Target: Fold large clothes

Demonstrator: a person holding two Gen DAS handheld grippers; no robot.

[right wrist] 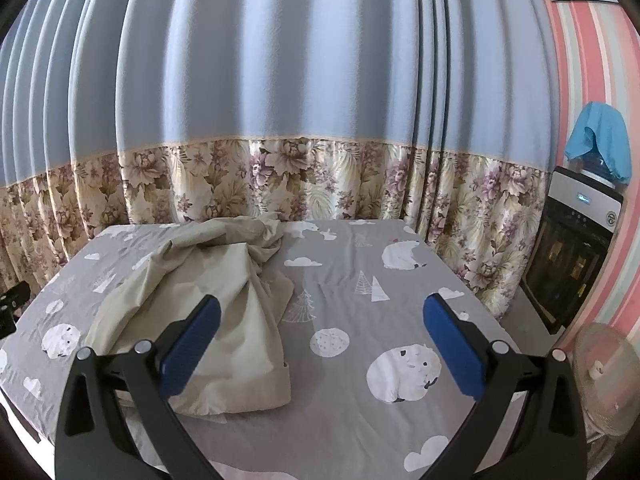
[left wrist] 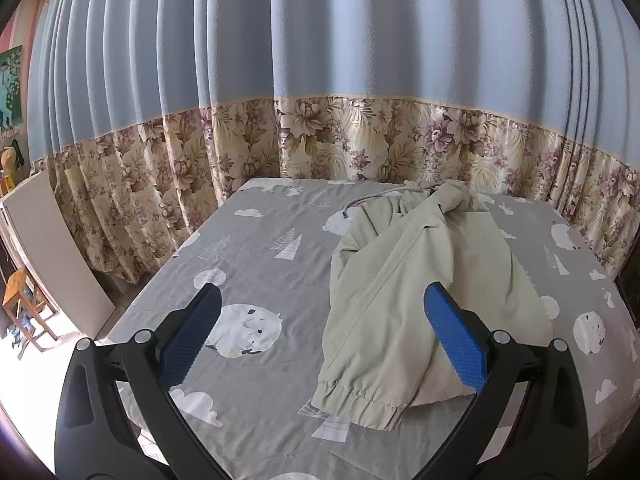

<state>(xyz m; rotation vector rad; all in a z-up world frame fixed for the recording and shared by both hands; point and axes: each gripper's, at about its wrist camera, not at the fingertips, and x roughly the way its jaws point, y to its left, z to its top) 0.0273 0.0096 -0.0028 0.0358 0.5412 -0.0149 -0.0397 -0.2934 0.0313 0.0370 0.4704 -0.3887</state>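
A pale green-beige jacket point(left wrist: 404, 280) lay crumpled on the bed point(left wrist: 260, 248), unfolded. In the left wrist view its elastic hem bunched at the near edge of the heap, a zip line ran up the cloth, and the far end twisted into a knot-like bundle close to the bed's far side. A thin grey cord point(left wrist: 368, 200) curved out from that far end onto the sheet. In the right wrist view the jacket point(right wrist: 208, 292) sprawled over the left part of the bed point(right wrist: 360, 300), one flat panel ending near the bed's middle.

The left gripper point(left wrist: 322, 300) hung above the bed with its jaws spread wide and nothing between them; its right blue pad point(left wrist: 454, 340) showed in front of the jacket, though contact could not be judged. The right gripper point(right wrist: 322, 312) also stood with jaws wide apart, empty, its left pad point(right wrist: 192, 340) in front of the jacket's edge.

The sheet was grey, printed with white bears, clouds and trees. Behind the bed hung a curtain point(left wrist: 320, 40), blue above and floral below. Left of the bed stood a white board point(left wrist: 56, 248) and a wooden stool point(left wrist: 22, 304). Right of the bed stood a water dispenser point(right wrist: 572, 248) with a blue cloth point(right wrist: 600, 136) over its bottle, a fan point(right wrist: 604, 380) and a pink striped wall point(right wrist: 592, 60).
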